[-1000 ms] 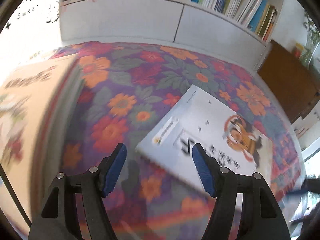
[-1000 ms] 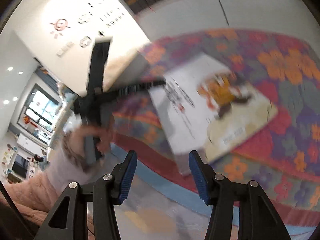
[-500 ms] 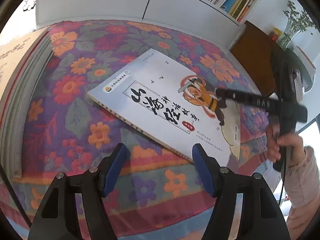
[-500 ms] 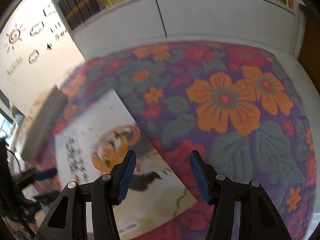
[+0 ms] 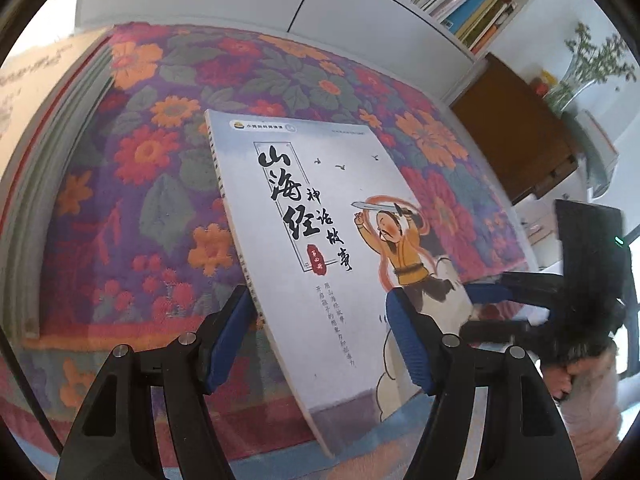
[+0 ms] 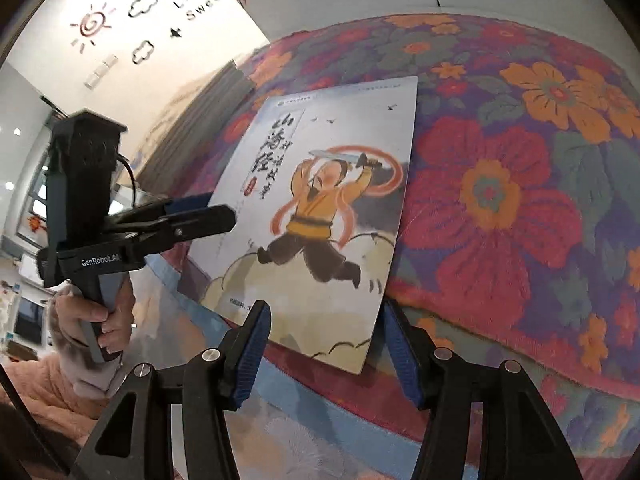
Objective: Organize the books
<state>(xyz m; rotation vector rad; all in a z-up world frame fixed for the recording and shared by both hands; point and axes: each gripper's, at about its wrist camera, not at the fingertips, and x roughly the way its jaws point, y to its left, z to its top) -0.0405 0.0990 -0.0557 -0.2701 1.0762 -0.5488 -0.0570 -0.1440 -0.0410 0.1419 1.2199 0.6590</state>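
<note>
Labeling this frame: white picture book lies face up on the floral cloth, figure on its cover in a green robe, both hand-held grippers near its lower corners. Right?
Not quite. The figure on the picture book wears a yellow robe, not green; the right wrist view shows it clearly. The rest holds: the book lies face up on the floral cloth, with the left hand-held gripper and right hand-held gripper near its lower corners.

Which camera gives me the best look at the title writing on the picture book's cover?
The left wrist view: the picture book lies close and its black title characters are large and sharp. In the right wrist view the same book shows its title smaller, slanted and slightly blurred.
</note>
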